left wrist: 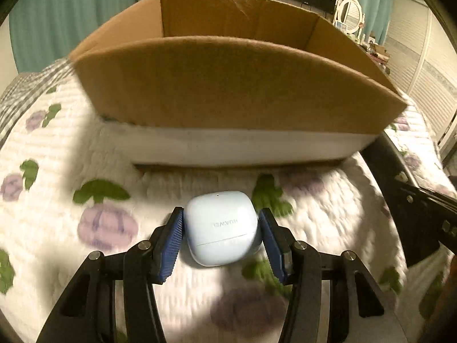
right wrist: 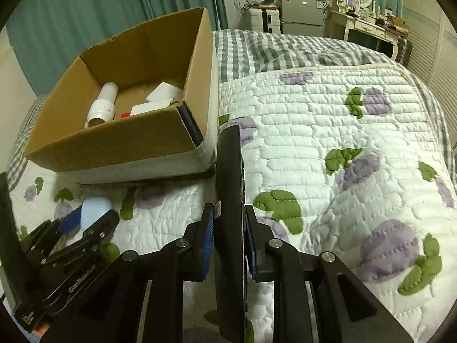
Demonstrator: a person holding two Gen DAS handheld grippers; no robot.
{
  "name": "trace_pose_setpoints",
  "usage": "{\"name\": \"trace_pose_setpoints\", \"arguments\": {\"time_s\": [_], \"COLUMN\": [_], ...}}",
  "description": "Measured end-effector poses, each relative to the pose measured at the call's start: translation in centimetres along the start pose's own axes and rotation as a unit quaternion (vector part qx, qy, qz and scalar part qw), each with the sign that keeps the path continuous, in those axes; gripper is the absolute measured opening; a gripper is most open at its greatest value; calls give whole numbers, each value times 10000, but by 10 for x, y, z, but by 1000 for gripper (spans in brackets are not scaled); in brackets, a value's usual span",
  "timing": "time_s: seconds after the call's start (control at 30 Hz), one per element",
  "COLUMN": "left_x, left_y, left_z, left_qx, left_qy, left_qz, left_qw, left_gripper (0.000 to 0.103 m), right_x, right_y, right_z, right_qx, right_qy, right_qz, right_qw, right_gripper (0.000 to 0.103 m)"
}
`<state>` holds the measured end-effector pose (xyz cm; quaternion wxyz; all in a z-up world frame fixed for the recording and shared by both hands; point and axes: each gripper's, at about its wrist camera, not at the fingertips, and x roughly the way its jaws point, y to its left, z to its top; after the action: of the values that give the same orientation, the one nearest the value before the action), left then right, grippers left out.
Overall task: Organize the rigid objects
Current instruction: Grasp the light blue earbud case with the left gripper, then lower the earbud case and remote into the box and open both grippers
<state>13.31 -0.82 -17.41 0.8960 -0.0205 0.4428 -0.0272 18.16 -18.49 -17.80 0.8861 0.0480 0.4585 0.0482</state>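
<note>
Earbud case (left wrist: 221, 227), pale blue, sits between the two blue pads of our left gripper (left wrist: 220, 228). The left pad (left wrist: 169, 244) lies flush against the case's side; the right pad (left wrist: 272, 241) stands at the opposite side, and we cannot tell whether it touches, as that edge is blurred. The case hangs just above the quilt (left wrist: 57, 223) or rests on it; the view does not settle which. Its lid seam faces the camera and its printed brand name reads upside down.

Ahead of the case stands the cardboard box (left wrist: 228, 85), its near wall rising well above the fingers and its white base strip resting on the quilt.

In the right wrist view, our right gripper (right wrist: 228, 240) is clamped on a flat black slab, apparently a remote control (right wrist: 230, 200), held on edge and running forward between the pads toward the box's near corner. The box (right wrist: 120, 143) lies to the left of it and holds a white bottle (right wrist: 102, 105) and white blocks (right wrist: 160, 98). The left gripper (right wrist: 94, 220) with the blue case (right wrist: 94, 208) appears low at left, near the box's front wall.
</note>
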Motion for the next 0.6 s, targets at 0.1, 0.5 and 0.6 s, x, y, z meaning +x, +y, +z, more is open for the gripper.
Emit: {"name": "trace_pose_setpoints", "arguments": {"time_s": [0.1, 0.5, 0.6], "left_x": [-21, -115, -129], "left_y": [-1, -12, -10], "left_z": [-10, -28, -19], "left_qx": [72, 188, 173], "left_qy": [-47, -527, -611], "left_qz": [-34, -214, -237], "left_qw": [10000, 9982, 9977], "left_gripper": [54, 53, 54], "right_x": [-13, -78, -96], "right_y": [-1, 18, 28], "right_z": [-5, -32, -28], "right_qx": [-28, -379, -469], "right_qy": [-128, -605, -722], "right_qz": [171, 302, 409], "right_qw": [9998, 9970, 9954], "right_gripper": [19, 19, 19]}}
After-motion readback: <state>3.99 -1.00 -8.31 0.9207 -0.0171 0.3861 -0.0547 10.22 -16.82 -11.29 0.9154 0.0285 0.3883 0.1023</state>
